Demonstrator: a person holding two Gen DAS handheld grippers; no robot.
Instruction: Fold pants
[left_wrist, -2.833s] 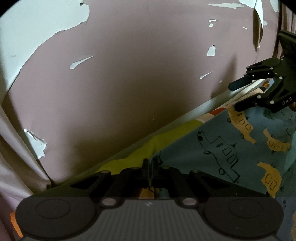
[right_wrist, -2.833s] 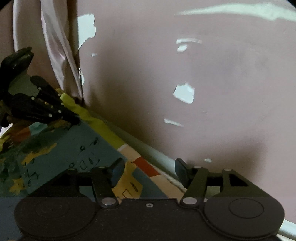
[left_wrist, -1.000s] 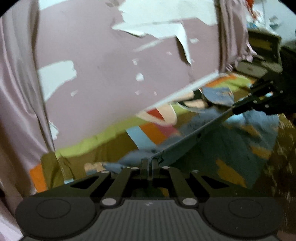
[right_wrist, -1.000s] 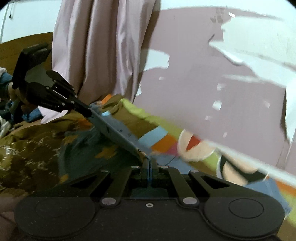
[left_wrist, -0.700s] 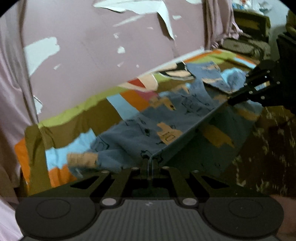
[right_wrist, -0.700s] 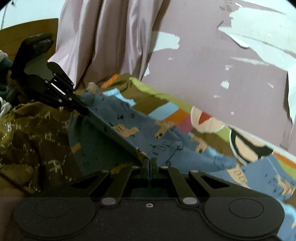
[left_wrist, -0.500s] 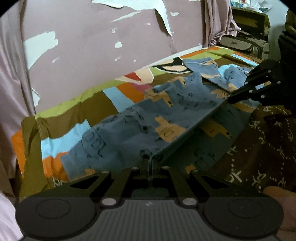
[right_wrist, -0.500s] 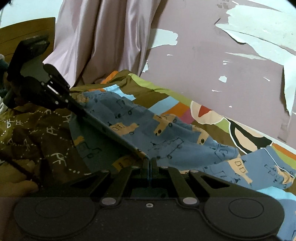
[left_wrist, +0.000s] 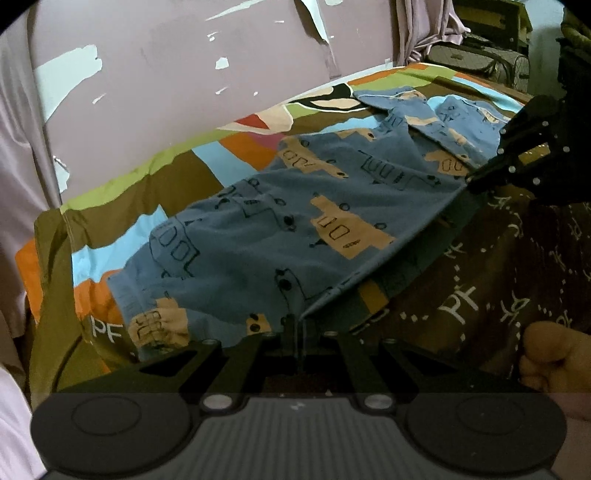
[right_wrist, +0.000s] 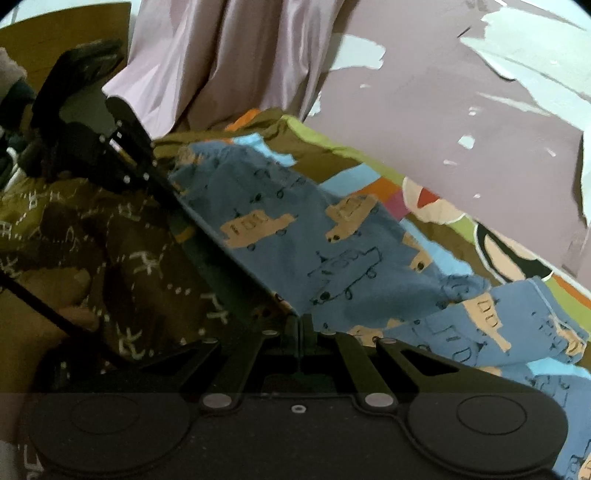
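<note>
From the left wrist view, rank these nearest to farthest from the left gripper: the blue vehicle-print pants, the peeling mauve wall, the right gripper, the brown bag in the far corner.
1. Blue vehicle-print pants: edge pinched in the left gripper, bottom centre.
2. Right gripper: right side, holding the same edge.
3. Peeling mauve wall: behind the bed, upper left.
4. Brown bag: top right corner.

We are in a bedroom of a home. We see a bed under a patchwork cover (left_wrist: 184, 173) of brown, green, orange and blue, set against a mauve wall (left_wrist: 166, 66) with peeling paint. A pale curtain (right_wrist: 229, 62) hangs at the far left, and bags (left_wrist: 476, 55) sit at the far right beyond the bed.
</note>
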